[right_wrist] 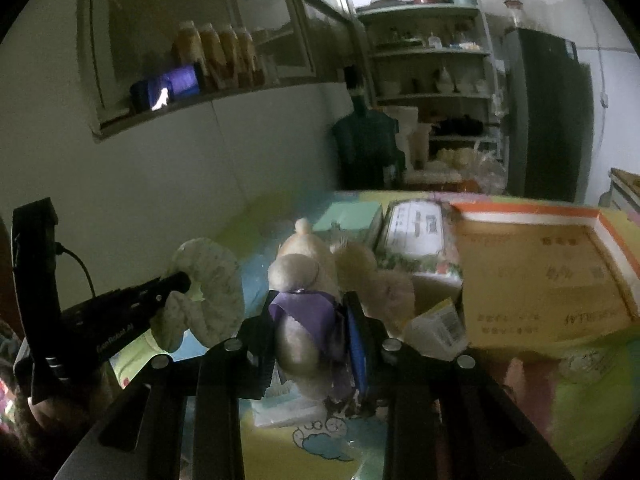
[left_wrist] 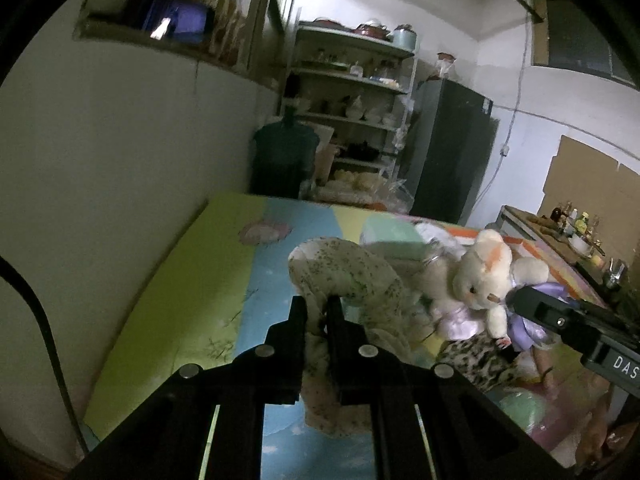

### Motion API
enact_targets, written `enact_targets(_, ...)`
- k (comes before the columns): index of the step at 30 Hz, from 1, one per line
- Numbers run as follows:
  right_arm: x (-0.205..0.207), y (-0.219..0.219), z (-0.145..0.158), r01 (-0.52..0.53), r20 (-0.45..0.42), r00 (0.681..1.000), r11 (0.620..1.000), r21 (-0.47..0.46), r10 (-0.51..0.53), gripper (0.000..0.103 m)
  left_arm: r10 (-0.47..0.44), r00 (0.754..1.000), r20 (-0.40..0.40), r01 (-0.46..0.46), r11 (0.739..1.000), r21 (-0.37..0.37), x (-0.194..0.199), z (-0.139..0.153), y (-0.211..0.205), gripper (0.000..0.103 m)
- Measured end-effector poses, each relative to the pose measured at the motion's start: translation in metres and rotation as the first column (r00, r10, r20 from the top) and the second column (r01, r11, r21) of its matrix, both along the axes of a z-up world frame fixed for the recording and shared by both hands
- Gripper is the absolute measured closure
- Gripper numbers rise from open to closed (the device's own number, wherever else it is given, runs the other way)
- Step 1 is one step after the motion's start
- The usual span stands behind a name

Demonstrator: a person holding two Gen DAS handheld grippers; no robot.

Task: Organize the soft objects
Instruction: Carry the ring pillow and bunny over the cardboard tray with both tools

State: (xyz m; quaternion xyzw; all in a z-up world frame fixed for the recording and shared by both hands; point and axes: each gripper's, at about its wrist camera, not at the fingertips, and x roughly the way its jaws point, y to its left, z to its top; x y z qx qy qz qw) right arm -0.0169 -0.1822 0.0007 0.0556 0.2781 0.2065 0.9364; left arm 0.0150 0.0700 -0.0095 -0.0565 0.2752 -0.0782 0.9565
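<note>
The speckled cloth (left_wrist: 344, 276), a pale piece with small dark flecks, was pinched in the jaws of the left gripper (left_wrist: 316, 312), its bulk arching up and away from the tips and its loose end hanging down between the black arms; in the right wrist view the same cloth (right_wrist: 212, 280) showed bunched at the end of the left gripper (right_wrist: 176, 282), raised over the mat. Just beside it, the cream stuffed toy (left_wrist: 484, 272), with an orange patch on its head and a purple dress, was held by the right gripper (left_wrist: 516, 300), which came in from the right; in the right wrist view the toy (right_wrist: 304, 280) sat between the two fingers of that gripper (right_wrist: 310, 312), the jaws pressed on its body at the purple cloth, one pad showing blue. A leopard-print cloth (left_wrist: 472, 356) lay under the toy. All of this was over a colourful mat (left_wrist: 180, 272) of green, blue and yellow panels. Behind the toy stood a pale green box (right_wrist: 348, 218), a printed packet (right_wrist: 416, 232) and an open cardboard box (right_wrist: 536, 268) with an orange rim. Further back stood a shelf rack (left_wrist: 356, 96), a dark fridge (left_wrist: 448, 148) and a large water bottle (left_wrist: 284, 156).
</note>
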Motion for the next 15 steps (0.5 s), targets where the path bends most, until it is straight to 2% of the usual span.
enact_targets(6,-0.011,-0.021,0.020,0.040,0.062,0.997,0.999,0.015,-0.041,0.072,-0.058,0.997,0.045,0.057,0.998,0.010,-0.002,0.023,-0.022,0.093)
enact_targets(15,-0.025,-0.079,0.043,0.165,0.135,0.977,0.986,0.025,-0.167,0.072,-0.180,0.980,0.090,0.179,0.984,0.017,0.014,0.048,-0.084,0.093)
